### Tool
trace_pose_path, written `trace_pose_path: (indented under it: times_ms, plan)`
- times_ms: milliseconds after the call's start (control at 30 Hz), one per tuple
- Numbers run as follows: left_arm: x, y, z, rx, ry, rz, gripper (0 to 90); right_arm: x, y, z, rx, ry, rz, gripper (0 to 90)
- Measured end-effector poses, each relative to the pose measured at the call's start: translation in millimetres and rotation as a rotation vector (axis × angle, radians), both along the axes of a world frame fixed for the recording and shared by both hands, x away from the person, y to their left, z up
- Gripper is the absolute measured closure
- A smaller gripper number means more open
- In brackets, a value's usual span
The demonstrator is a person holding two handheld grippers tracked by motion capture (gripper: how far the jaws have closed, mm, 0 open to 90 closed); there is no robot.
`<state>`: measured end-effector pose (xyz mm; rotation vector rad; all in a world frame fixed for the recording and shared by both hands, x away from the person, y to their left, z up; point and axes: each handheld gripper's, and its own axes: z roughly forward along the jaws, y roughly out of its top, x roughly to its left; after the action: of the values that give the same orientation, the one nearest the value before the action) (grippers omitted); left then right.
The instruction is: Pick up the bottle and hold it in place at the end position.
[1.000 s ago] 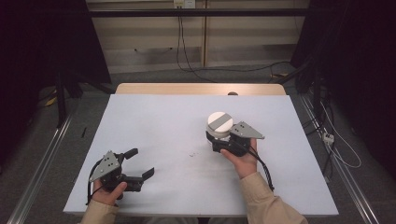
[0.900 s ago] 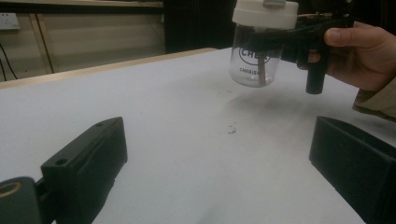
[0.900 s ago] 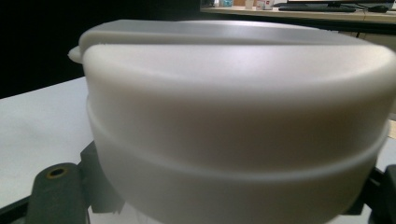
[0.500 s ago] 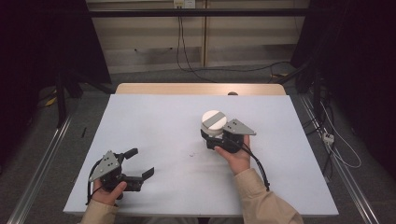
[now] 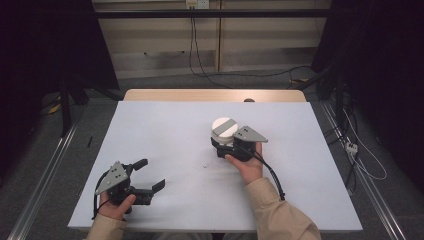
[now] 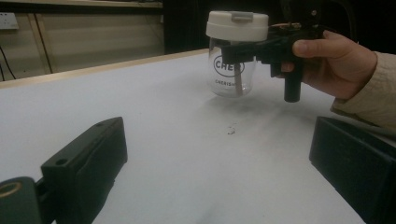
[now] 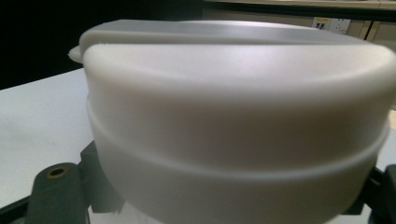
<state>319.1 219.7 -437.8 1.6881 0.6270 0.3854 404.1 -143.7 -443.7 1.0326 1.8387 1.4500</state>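
Jar, clear glass, white lid: upright, held just under the lid by the right gripper, lifted off the table, right of its middle. Left gripper: jaws apart, nothing between, near front-left corner.

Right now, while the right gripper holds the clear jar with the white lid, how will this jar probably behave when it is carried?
The jar looks rigid and nearly empty, so probably light. Its clear wall seems smooth, perhaps slippery. The right gripper clamps just under the lid, whose rim may stop it sliding down.
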Motion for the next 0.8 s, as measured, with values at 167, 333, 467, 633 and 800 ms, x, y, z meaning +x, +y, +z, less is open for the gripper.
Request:
trace_pose_path:
  times_ms: [167,333,467,633,800]
  plan:
    - [0.4,0.1,0.1,0.002,-0.003,0.000,3.9,3.8,4.9,-2.8,-0.006,0.004,0.006,18.5]
    - [0.5,0.2,-0.1,0.000,-0.003,0.000,3.9,7.0,9.6,-6.2,-0.013,0.012,0.012,18.5]
    - [2.4,-0.2,-0.7,-0.005,0.002,0.001,4.0,10.1,13.1,-8.3,-0.015,0.015,0.013,18.5]
    - [1.9,0.2,-0.5,-0.006,0.001,0.003,4.0,13.1,16.9,-11.2,-0.018,0.017,0.019,18.6]
    - [2.1,0.9,-1.2,-0.007,0.004,0.005,4.0,16.1,18.0,-12.3,-0.013,0.024,0.020,18.5]
